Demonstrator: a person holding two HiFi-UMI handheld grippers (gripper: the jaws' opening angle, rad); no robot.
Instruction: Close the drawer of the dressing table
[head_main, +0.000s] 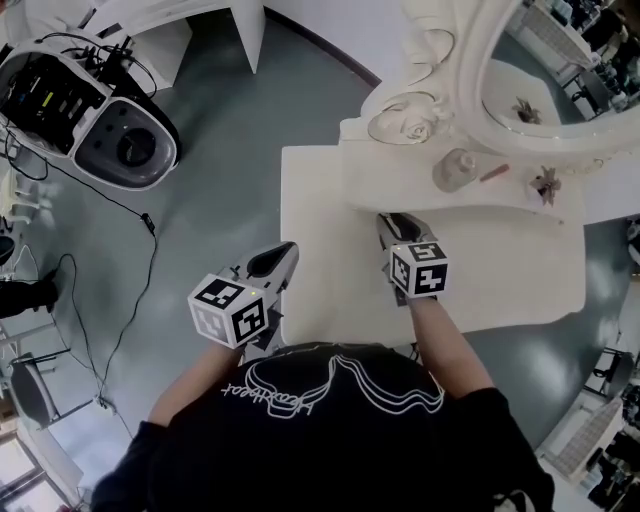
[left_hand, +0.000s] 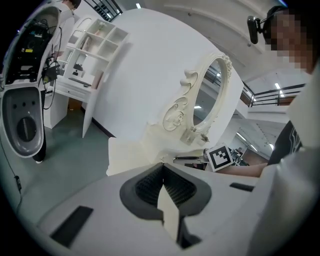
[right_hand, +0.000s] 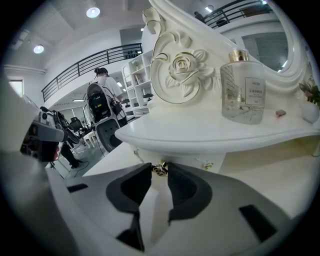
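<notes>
The cream dressing table (head_main: 320, 250) has a raised shelf (right_hand: 200, 132) with a small drawer front (right_hand: 187, 159) tucked under its edge. That front carries a gold knob (right_hand: 160, 168). My right gripper (right_hand: 160, 172) reaches under the shelf, and its dark pads close on the knob from both sides. From the head view the right gripper (head_main: 390, 222) points at the shelf's front edge, and the knob is hidden beneath it. My left gripper (head_main: 285, 256) hangs off the table's left front corner. In its own view the left gripper (left_hand: 162, 172) is shut with nothing between the pads.
A glass perfume bottle (head_main: 455, 170) and a small dried flower (head_main: 547, 183) stand on the shelf below the ornate oval mirror (head_main: 545, 70). A grey-and-black machine (head_main: 90, 110) with trailing cables lies on the floor at the left. A person (right_hand: 102, 95) stands far off.
</notes>
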